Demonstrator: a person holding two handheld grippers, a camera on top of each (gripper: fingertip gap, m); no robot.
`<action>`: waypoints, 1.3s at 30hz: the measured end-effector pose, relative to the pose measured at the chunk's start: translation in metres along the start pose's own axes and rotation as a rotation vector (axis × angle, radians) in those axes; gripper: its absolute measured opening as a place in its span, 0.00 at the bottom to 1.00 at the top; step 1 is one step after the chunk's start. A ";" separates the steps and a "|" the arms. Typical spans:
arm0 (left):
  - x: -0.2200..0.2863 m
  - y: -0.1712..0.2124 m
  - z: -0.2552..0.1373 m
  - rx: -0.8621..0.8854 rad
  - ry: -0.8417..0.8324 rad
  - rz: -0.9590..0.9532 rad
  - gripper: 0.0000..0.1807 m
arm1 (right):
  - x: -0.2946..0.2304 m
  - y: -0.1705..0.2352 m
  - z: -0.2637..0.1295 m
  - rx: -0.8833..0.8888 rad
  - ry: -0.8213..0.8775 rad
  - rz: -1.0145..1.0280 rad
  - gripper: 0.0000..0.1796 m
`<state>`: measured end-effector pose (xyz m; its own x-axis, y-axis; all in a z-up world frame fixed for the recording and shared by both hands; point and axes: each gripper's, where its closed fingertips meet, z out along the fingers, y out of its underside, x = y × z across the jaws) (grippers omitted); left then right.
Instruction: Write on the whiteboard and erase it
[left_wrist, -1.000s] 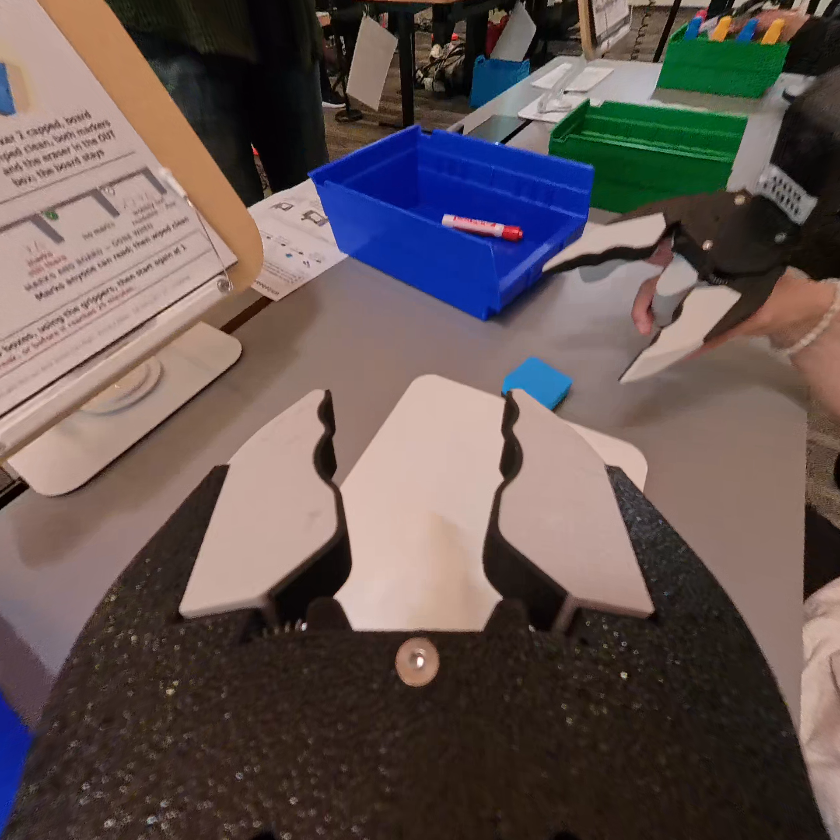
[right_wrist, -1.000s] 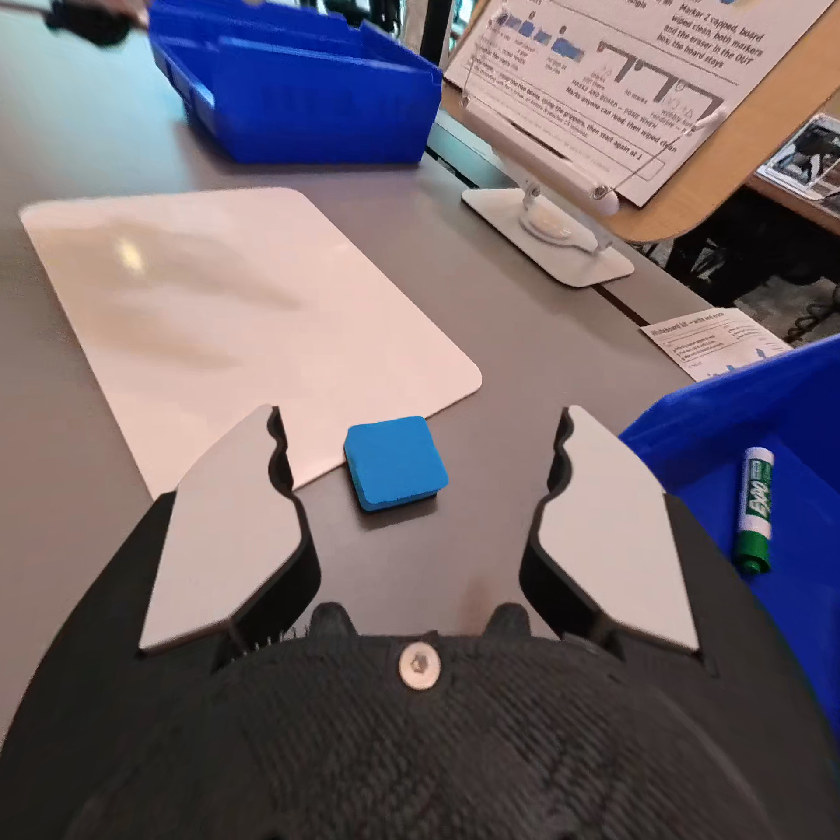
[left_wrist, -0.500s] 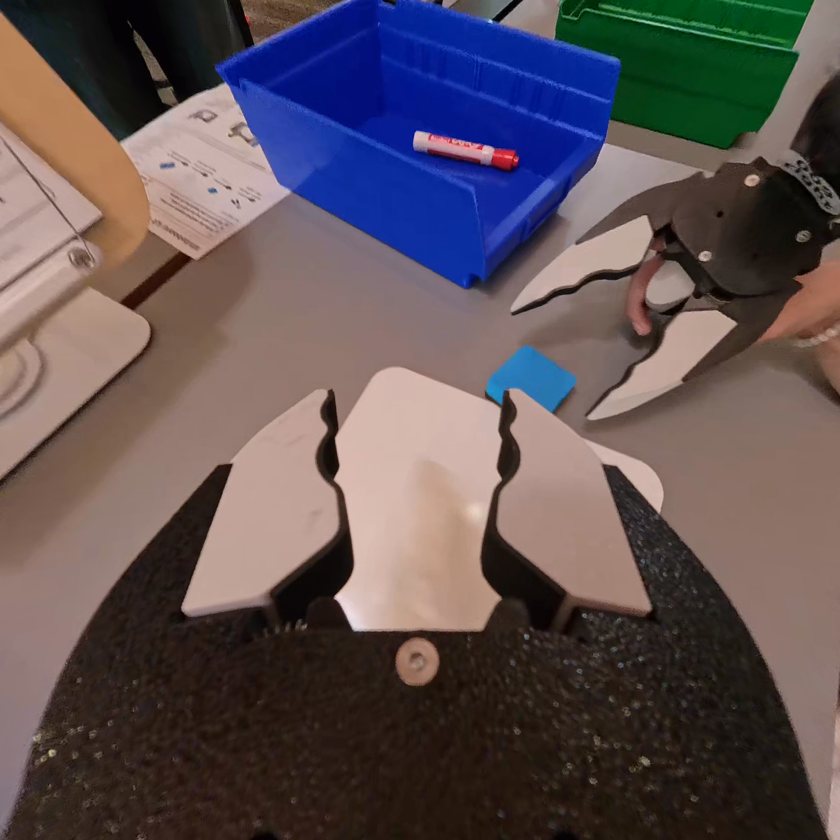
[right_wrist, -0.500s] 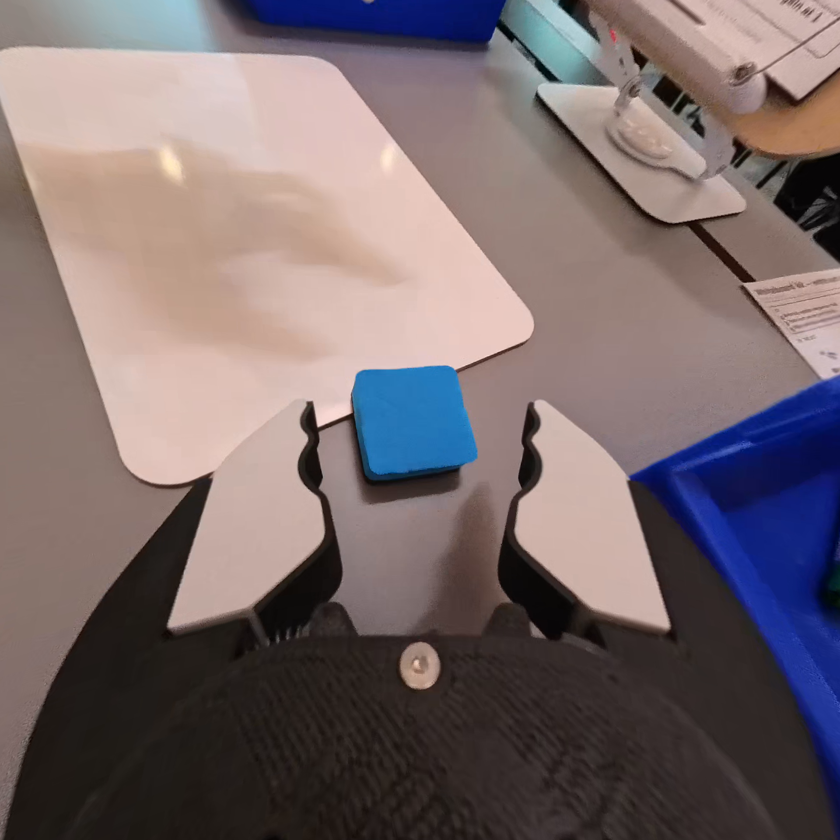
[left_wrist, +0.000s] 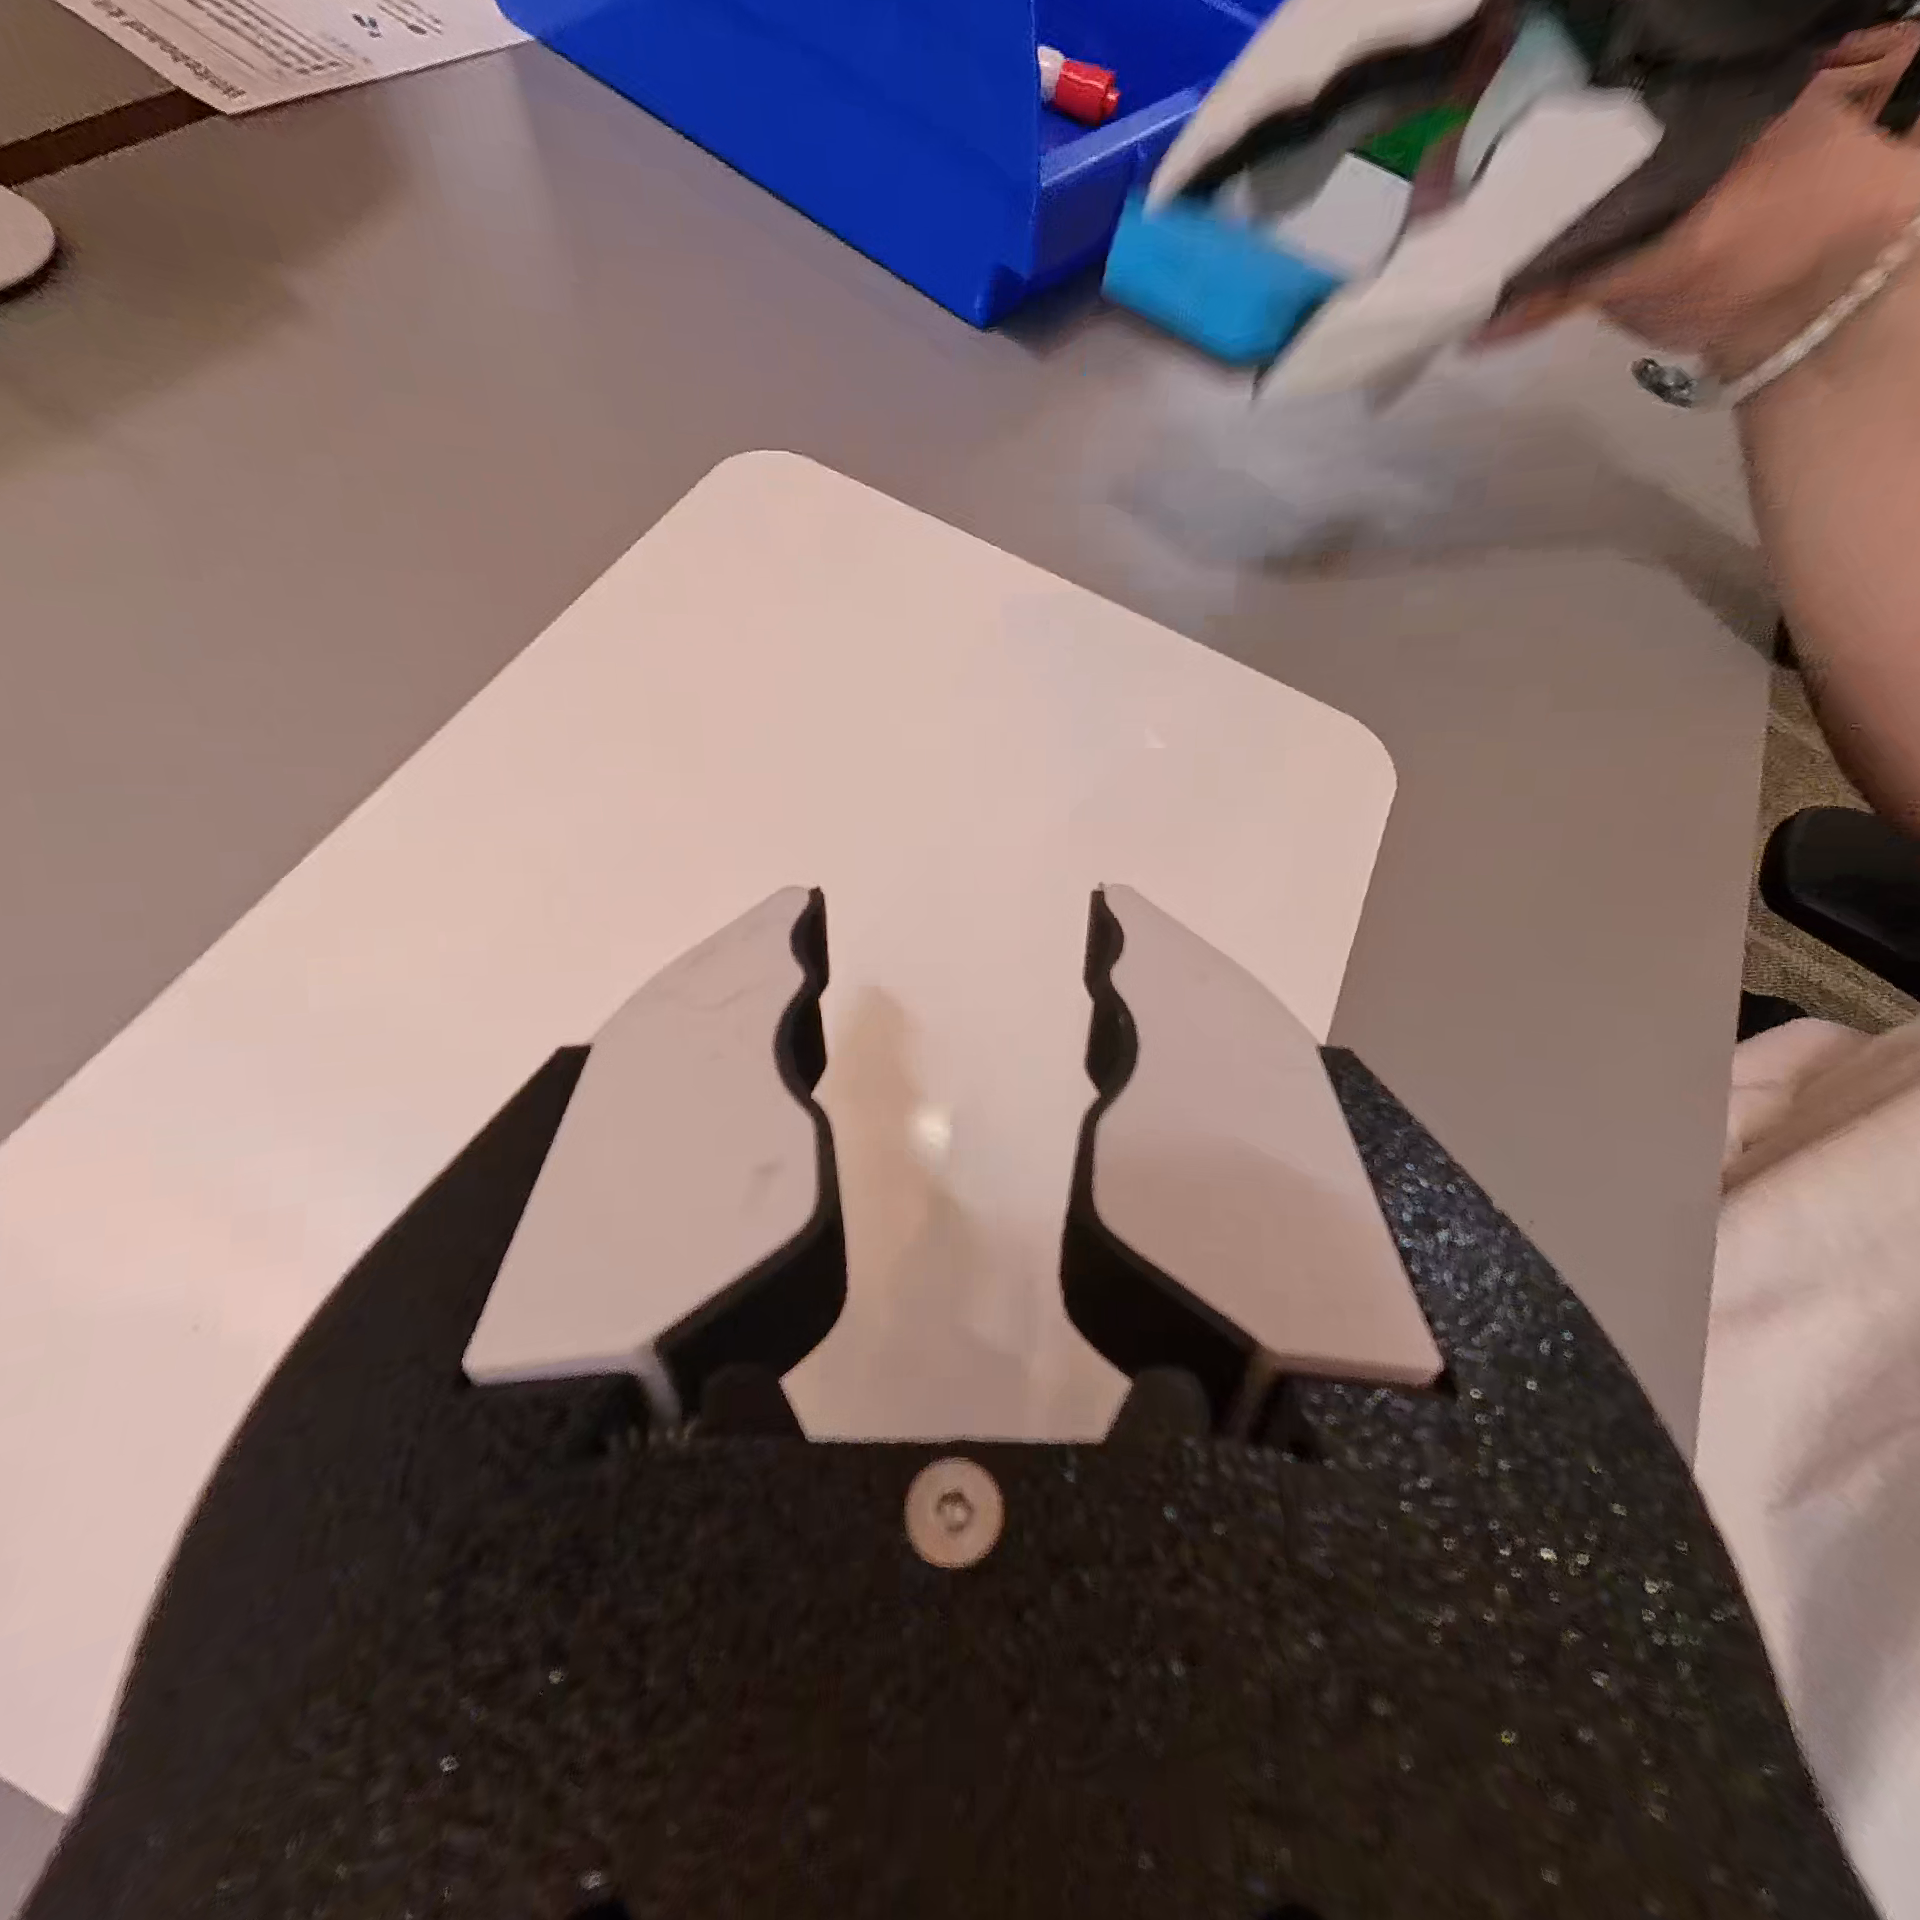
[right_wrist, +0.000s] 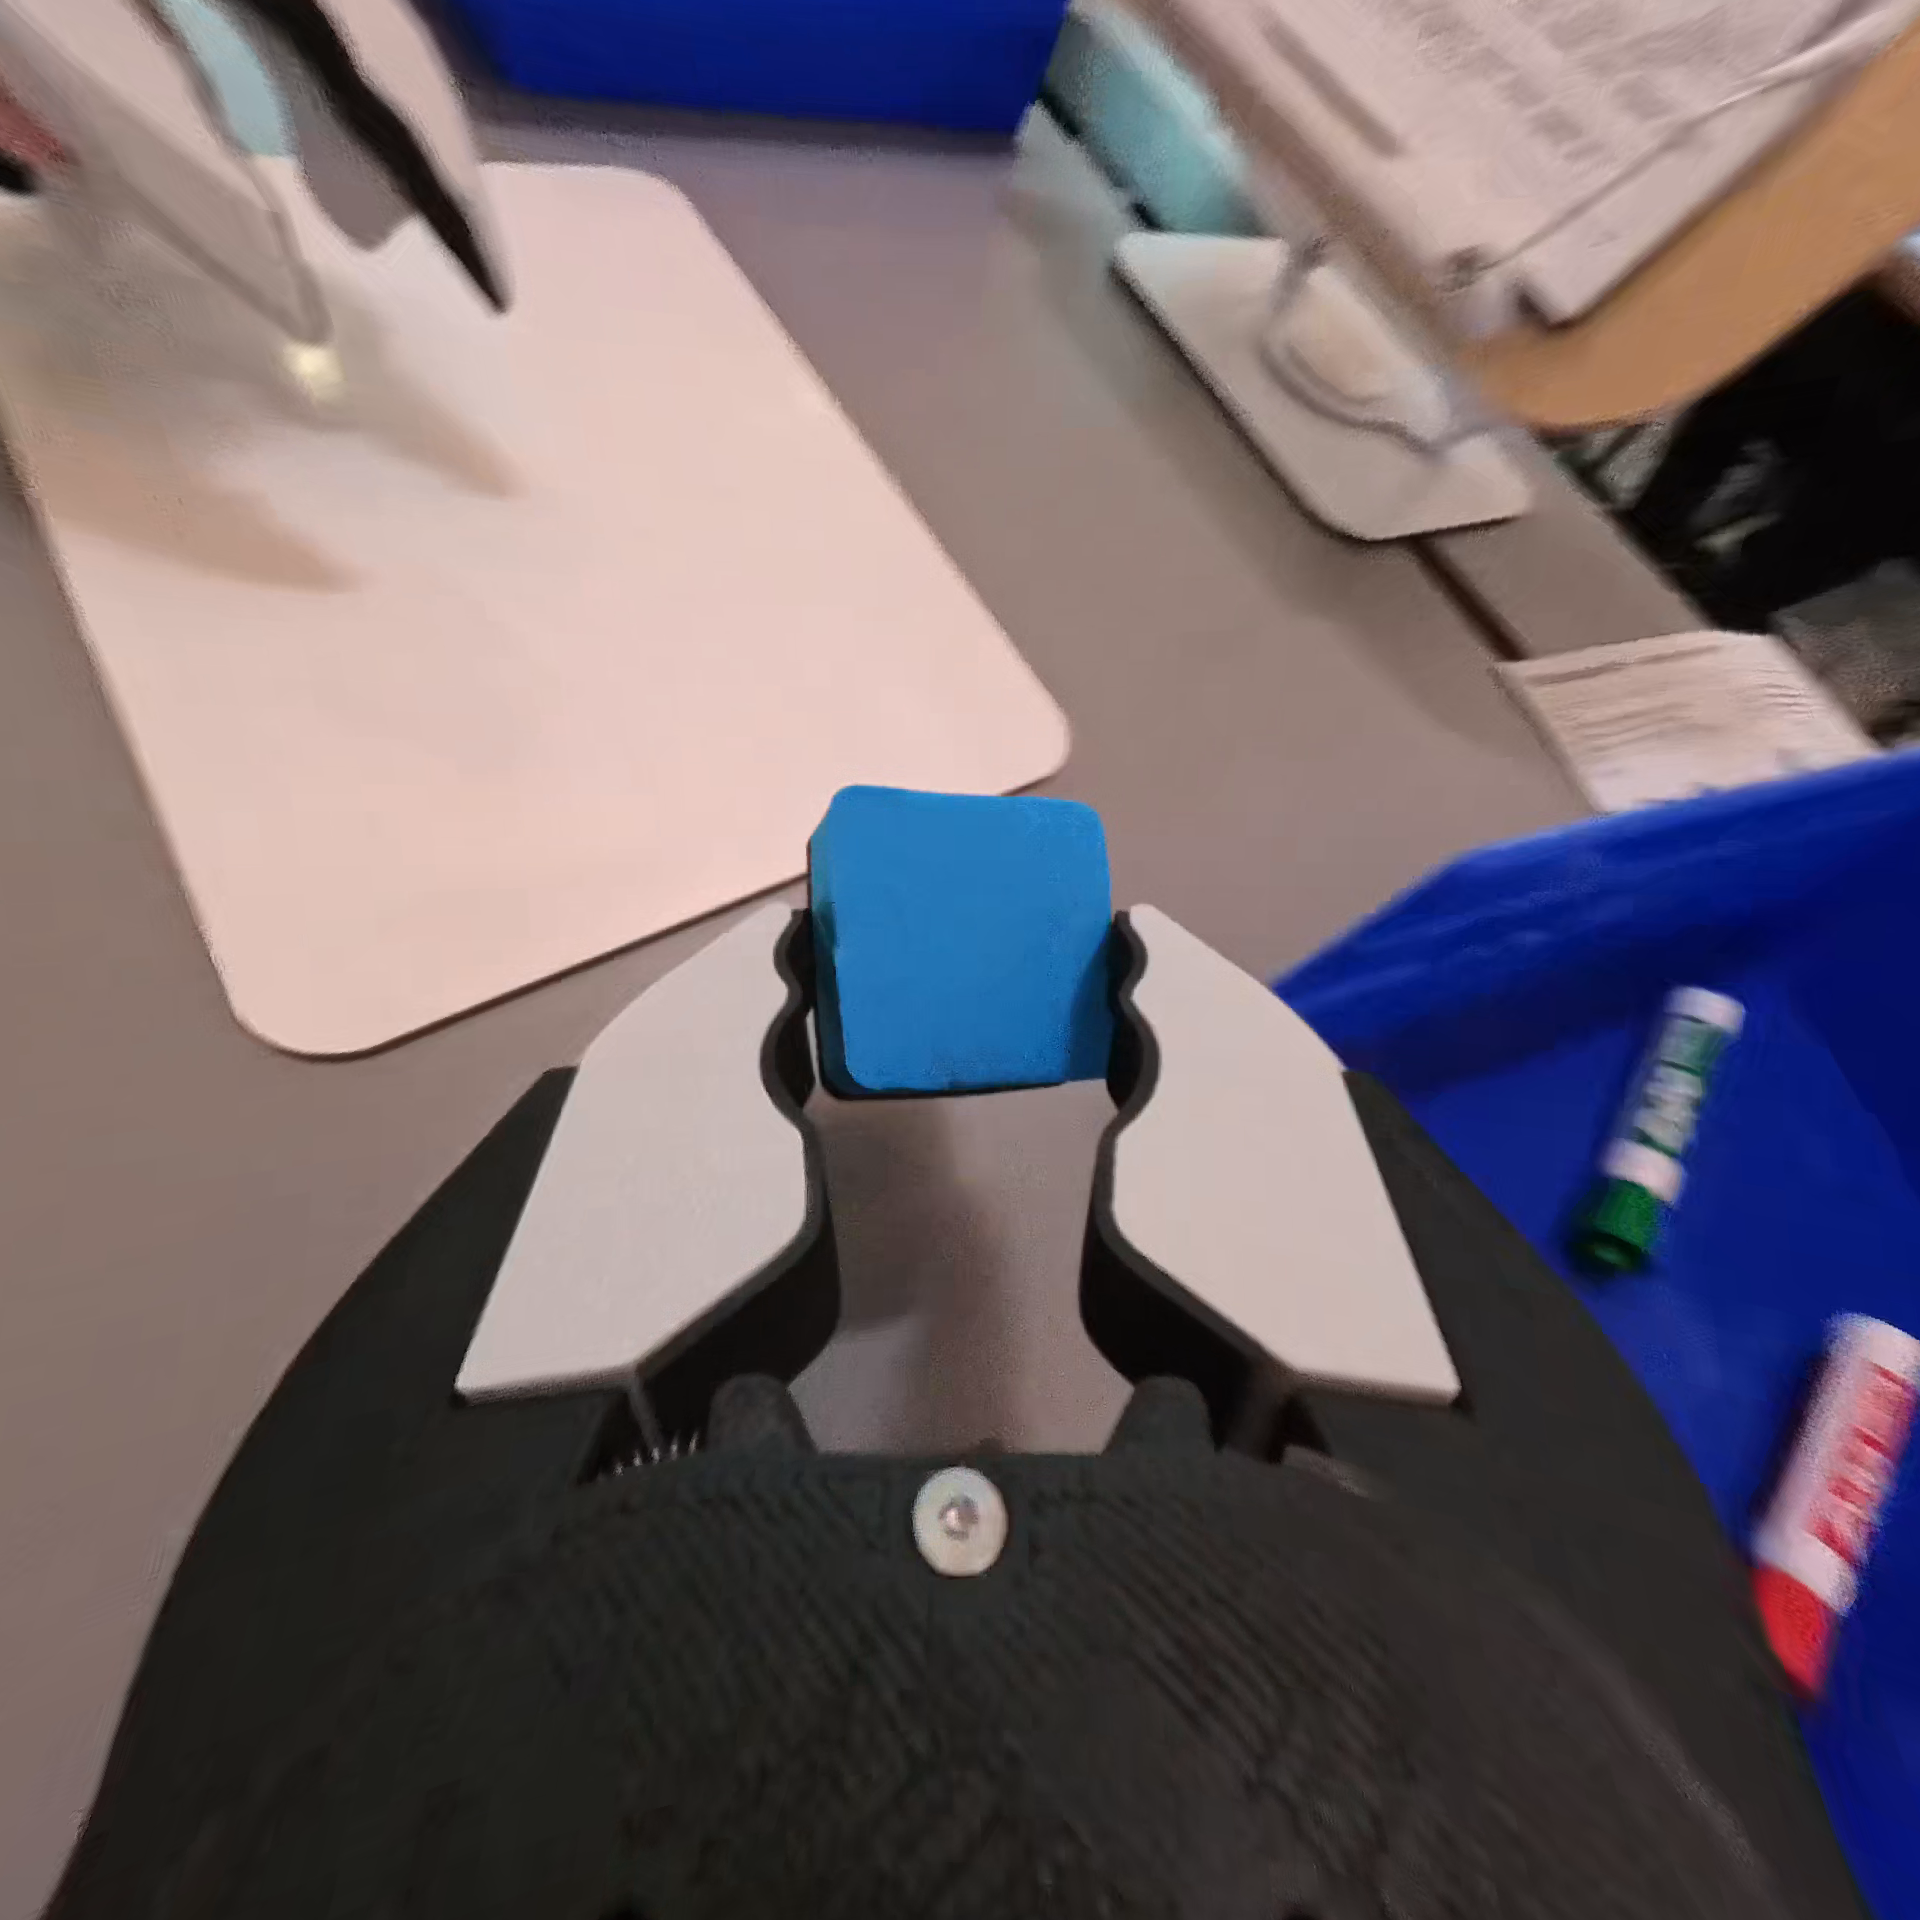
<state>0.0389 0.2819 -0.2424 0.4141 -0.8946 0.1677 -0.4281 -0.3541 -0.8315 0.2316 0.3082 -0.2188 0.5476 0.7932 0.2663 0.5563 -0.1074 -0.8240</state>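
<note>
My right gripper (right_wrist: 961, 925) is shut on the blue square eraser (right_wrist: 956, 935) and holds it off the grey table, just past the near corner of the white whiteboard (right_wrist: 468, 623). In the left wrist view the right gripper (left_wrist: 1236, 296) shows blurred at top right with the eraser (left_wrist: 1184, 265) in it, in front of the blue bin. My left gripper (left_wrist: 956, 904) is open and empty, low over the whiteboard (left_wrist: 831, 675). It shows blurred in the right wrist view (right_wrist: 405, 312). The board shows no marks.
A blue bin (right_wrist: 1558, 935) at the right holds a green marker (right_wrist: 1652, 1122) and a red marker (right_wrist: 1849, 1475); its wall (left_wrist: 883, 125) shows in the left wrist view. A document stand's white base (right_wrist: 1340, 416) and a printed sheet (right_wrist: 1683, 717) lie beyond. The left gripper's tips are roughly 20 cm from the right gripper's.
My right gripper has closed on the eraser and lifted it off the table toward the blue bin. My left gripper has moved forward and down over the whiteboard, its jaws a little narrower.
</note>
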 end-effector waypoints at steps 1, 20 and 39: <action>0.002 0.000 0.000 0.005 0.003 -0.001 0.26 | 0.024 -0.005 -0.016 0.010 0.102 0.004 0.31; 0.010 -0.138 0.074 0.111 -0.044 -0.007 0.40 | 0.158 0.090 -0.013 -0.452 0.336 0.393 0.32; -0.081 -0.202 0.277 -0.531 -0.240 -0.281 0.46 | 0.098 0.069 -0.114 -0.369 0.522 0.355 0.59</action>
<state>0.3145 0.5017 -0.2349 0.7104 -0.6838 0.1664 -0.5907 -0.7079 -0.3872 0.3948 0.3101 -0.1929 0.9094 0.2939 0.2944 0.4142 -0.5730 -0.7072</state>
